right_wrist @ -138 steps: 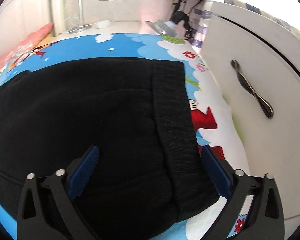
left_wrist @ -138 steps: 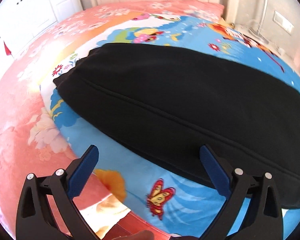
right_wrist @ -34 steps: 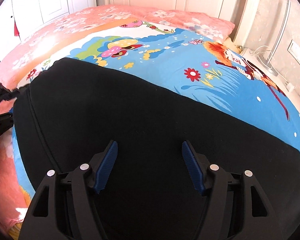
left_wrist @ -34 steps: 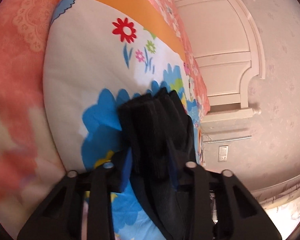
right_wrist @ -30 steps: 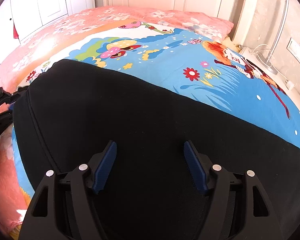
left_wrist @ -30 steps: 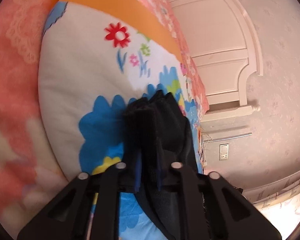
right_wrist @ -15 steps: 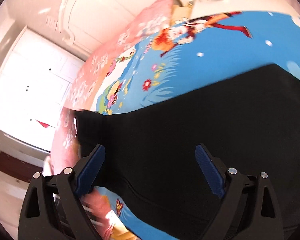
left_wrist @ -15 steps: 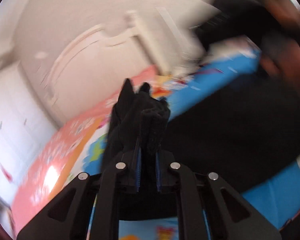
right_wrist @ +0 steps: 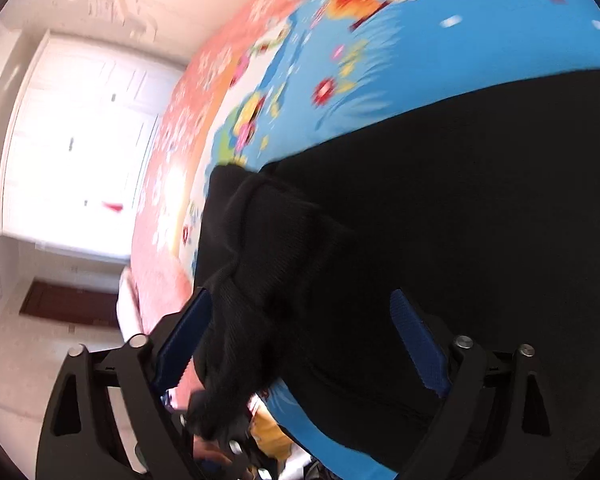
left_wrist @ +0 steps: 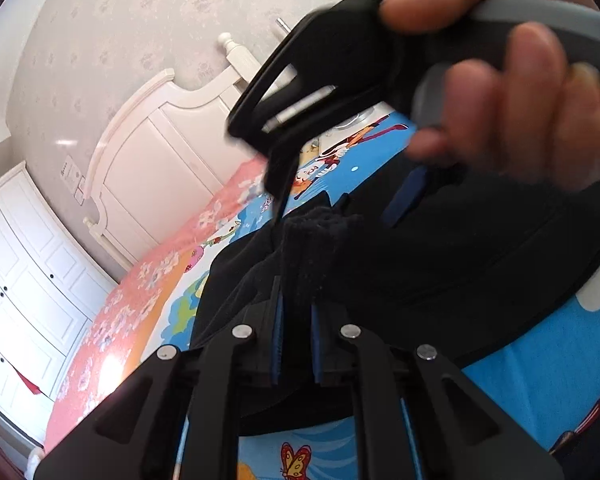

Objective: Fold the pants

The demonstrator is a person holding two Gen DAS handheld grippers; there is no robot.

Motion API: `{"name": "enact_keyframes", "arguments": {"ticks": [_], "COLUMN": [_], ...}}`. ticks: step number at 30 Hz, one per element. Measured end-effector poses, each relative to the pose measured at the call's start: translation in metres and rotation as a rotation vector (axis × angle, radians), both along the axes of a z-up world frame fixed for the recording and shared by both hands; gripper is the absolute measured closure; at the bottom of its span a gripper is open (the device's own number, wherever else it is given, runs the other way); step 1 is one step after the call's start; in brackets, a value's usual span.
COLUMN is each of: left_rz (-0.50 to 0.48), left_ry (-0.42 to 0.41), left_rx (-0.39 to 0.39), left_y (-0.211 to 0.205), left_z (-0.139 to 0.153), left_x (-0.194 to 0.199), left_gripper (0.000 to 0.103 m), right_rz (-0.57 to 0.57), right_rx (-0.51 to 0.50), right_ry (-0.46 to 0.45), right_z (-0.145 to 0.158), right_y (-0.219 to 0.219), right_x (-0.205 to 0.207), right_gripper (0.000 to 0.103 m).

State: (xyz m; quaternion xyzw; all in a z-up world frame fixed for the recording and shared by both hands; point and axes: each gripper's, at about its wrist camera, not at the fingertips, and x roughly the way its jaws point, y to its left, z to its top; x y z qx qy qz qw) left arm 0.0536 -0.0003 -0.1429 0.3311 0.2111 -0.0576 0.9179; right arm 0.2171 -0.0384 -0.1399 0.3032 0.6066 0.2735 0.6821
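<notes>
A white headboard (left_wrist: 168, 128) stands at the bed's far end, beside white wardrobe doors (left_wrist: 16, 280); a cartoon-printed bedspread (left_wrist: 540, 364) covers the bed.

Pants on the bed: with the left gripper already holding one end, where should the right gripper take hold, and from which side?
Judging by the frames, grip the raised ribbed fold of the black pants, coming down from above. It stands bunched off the bedspread between the closing jaws of the right gripper, unpressed. The left gripper is shut on the cuff.

One pair of black pants (left_wrist: 440, 264) lies on one bed (left_wrist: 548, 360), with two grippers (left_wrist: 296, 344) (right_wrist: 300, 344), one headboard (left_wrist: 160, 140) and one hand (left_wrist: 512, 92).
</notes>
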Motion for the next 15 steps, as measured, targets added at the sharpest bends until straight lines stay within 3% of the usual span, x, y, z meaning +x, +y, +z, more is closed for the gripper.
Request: {"name": "enact_keyframes", "arguments": {"ticks": [1, 3, 4, 8, 15], "left_rz": [-0.003, -0.018, -0.022, -0.079, -0.198], "left_ry": [0.001, -0.008, -0.017, -0.041, 0.018], "left_rx": [0.008, 0.035, 0.045, 0.037, 0.031], "left_y": [-0.002, -0.009, -0.012, -0.037, -0.098], "left_z": [-0.002, -0.004, -0.004, -0.001, -0.019], "left_x": [-0.001, -0.007, -0.008, -0.016, -0.034], "left_gripper": [0.092, 0.092, 0.092, 0.092, 0.092], "right_rz": [0.001, -0.002, -0.003, -0.048, -0.126], "right_rx": [0.014, -0.01, -0.021, -0.111, -0.137], "right_ry": [0.01, -0.025, -0.047, -0.18, -0.139], "right_z": [-0.004, 0.001, 0.004, 0.03, 0.005], "right_y": [0.003, -0.001, -0.004, -0.04, -0.099], "right_x": [0.007, 0.012, 0.011, -0.013, -0.029], "right_gripper": [0.055, 0.08, 0.084, 0.088, 0.089]}}
